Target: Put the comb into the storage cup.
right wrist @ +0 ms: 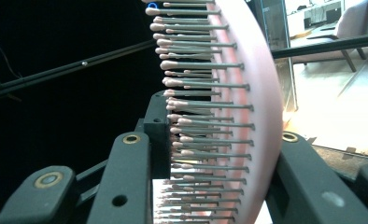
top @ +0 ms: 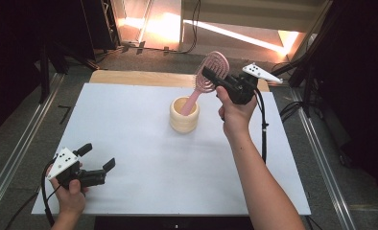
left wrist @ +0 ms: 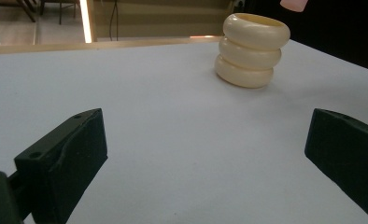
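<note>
A pink hairbrush [top: 211, 72] is held up in the air, and my right gripper [top: 207, 74] is shut on its oval head. In the right gripper view the bristles and curved pink back [right wrist: 261, 93] sit between the two black jaws of the right gripper [right wrist: 215, 140]. The handle slants down toward a cream ribbed cup [top: 184, 115] at the middle of the table. In the left gripper view the handle's end [left wrist: 294, 3] hangs just above the cup [left wrist: 251, 51], to the right of its rim. My left gripper [top: 98, 156] rests near the table's front left corner, open with nothing between its jaws [left wrist: 205, 154].
A white sheet [top: 144, 158] covers the table, with a strip of bare wood [top: 139, 76] along the far edge. Metal rails [top: 19, 148] run along the floor on both sides. A black cable [top: 264, 129] trails from the right gripper past the forearm.
</note>
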